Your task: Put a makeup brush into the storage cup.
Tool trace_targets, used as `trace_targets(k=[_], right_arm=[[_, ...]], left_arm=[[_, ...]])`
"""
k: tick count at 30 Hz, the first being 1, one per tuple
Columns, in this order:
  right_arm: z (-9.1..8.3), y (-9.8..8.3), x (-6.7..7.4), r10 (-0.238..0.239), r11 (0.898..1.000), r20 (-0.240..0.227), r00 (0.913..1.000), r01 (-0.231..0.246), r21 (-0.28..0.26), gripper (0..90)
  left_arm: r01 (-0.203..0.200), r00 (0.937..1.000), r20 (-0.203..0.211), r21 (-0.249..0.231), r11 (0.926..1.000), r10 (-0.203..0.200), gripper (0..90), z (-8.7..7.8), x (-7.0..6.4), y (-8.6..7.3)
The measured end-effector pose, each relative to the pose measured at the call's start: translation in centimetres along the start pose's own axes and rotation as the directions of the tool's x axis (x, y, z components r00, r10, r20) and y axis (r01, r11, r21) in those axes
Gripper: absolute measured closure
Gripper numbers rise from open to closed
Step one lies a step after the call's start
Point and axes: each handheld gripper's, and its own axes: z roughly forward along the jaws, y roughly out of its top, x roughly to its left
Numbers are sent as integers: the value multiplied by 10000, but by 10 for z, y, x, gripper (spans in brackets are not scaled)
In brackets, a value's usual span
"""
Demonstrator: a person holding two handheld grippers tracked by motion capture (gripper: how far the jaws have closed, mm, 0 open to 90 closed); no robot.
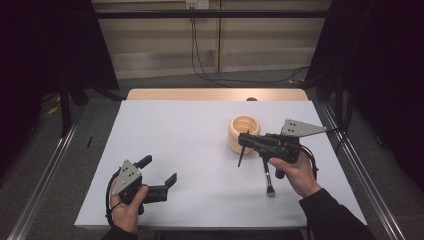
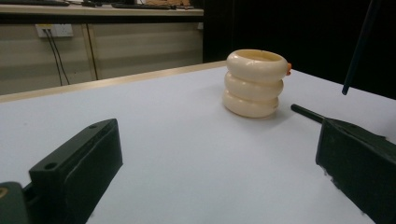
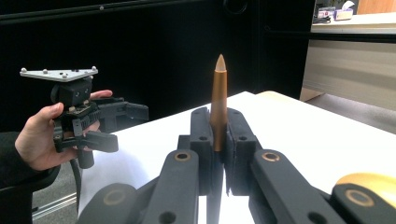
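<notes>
Left gripper (image 1: 161, 172) low near table edge, jaws spread wide, right gripper (image 1: 243, 140) raised, jaws clamped, both hand-held.

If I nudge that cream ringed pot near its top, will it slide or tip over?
The pot would probably slide: it looks squat and wide-based. Its glossy rounded rings may slip under a tool. Being hollow and open-topped, it is likely light.

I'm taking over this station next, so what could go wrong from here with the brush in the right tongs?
1. The right tongs pinch the thin brush partway along its handle, so it could pivot or slip on the way to the cream holder.
2. The holder is a light-looking stack of rings with a narrow mouth; a poorly aimed brush may knock it over.
3. A second brush lies on the table just under the right hand and could get swept off.
</notes>
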Motion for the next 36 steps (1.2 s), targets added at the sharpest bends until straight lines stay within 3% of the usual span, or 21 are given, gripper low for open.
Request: trace_targets(k=[6,11,19,23,28,36], right_arm=[[2,3,-2,25,10000,-12,10000,-25,-5,842],[6,8,-7,-42,10000,8,10000,42,-16,842],[9,26,-19,-188,9998,397,9990,188,6,842],[10,32,-33,-210,9998,702,9973,206,63,842],[7,39,-44,-203,9998,1034,9944,196,74,842],[5,52,-48,-473,9988,1253,9910,484,-54,842]], left_arm=[[-119,9998,172,28,9999,119,5,3,1,0],[196,9997,155,-55,9998,-195,6,3,4,-1],[185,9996,218,-165,9997,-182,12,2,6,-1],[191,9996,215,-128,9997,-188,10,2,6,-1],[134,9988,482,-92,9999,-129,10,3,6,-1],[3,9996,286,-92,10000,-1,10,1,6,-1]])
